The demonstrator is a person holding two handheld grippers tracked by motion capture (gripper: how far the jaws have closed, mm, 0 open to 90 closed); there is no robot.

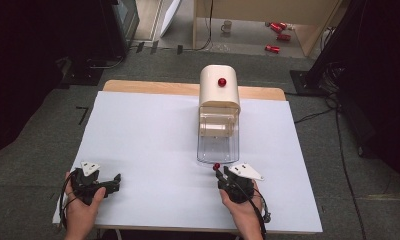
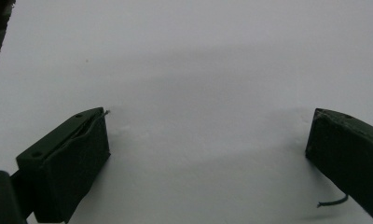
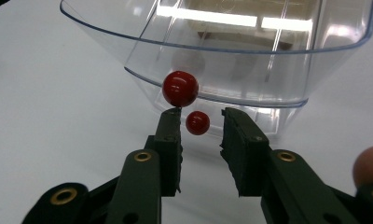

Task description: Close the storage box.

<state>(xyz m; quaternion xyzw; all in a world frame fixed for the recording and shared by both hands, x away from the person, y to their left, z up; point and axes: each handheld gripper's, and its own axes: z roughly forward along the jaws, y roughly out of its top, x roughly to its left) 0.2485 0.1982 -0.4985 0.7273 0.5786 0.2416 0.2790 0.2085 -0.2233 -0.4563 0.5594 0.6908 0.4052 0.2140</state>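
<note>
Far left on the white sheet (image 1: 153, 145): left gripper (image 2: 209, 114), jaws spread wide, holding nothing, well apart from the work. Toward the middle: cream dispenser (image 1: 210, 95) with clear drawer (image 3: 222, 49) drawn out toward the person. At the drawer's near wall: red ball knob (image 3: 180, 87), just ahead of and above the right gripper (image 3: 201, 111), offset toward its left jaw tip. Jaws narrowed to a small gap, not clamping anything. Smaller red spot below, possibly a reflection; cannot tell. Likely needs a slight lift and leftward nudge before closing.
</note>
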